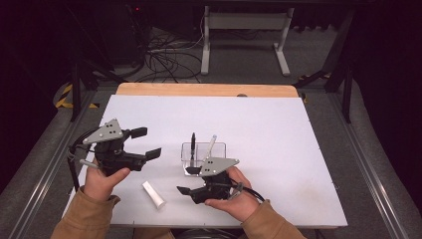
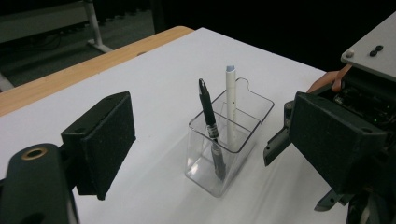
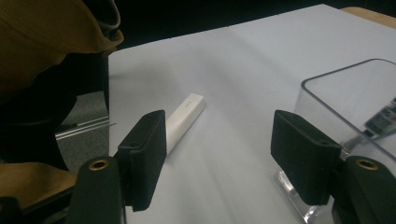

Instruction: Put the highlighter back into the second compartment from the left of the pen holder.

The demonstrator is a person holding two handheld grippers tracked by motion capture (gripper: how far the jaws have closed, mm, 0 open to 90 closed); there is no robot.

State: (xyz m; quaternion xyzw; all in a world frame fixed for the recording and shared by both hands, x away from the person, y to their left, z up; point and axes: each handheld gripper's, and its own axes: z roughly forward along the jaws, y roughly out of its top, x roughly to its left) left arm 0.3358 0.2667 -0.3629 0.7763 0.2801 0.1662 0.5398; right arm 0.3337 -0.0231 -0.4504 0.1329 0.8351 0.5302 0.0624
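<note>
White sheet: in the high view a white table top (image 1: pixel 278 134) on a wooden board carries a clear plastic holder (image 1: pixel 203 157) near the middle.
Holder contents, high view: a black pen (image 1: pixel 193 143) and a white pen (image 1: pixel 211 145) stand upright in it.
Loose item, high view: a short white stick (image 1: pixel 154 194), perhaps an eraser or a cap, lies flat on the table near the front edge, between the two hands and well apart from the holder.
Left gripper, high view: left gripper (image 1: pixel 142 143) is held above the table to the left of the holder, jaws spread, nothing between them.
Right gripper, high view: right gripper (image 1: pixel 187 181) sits just in front of the holder, jaws parted and empty, pointing toward the white stick.
Left gripper view: the spread jaws frame the holder; black pen leans in the nearer compartment, white pen stands in the farther one.
Right gripper view: the open jaws look toward the white stick, which lies flat between and beyond them; the holder's wall shows at the right.
Progress, as a judgement: two pens look already stowed; the stick seems the piece left, not yet grasped.
</note>
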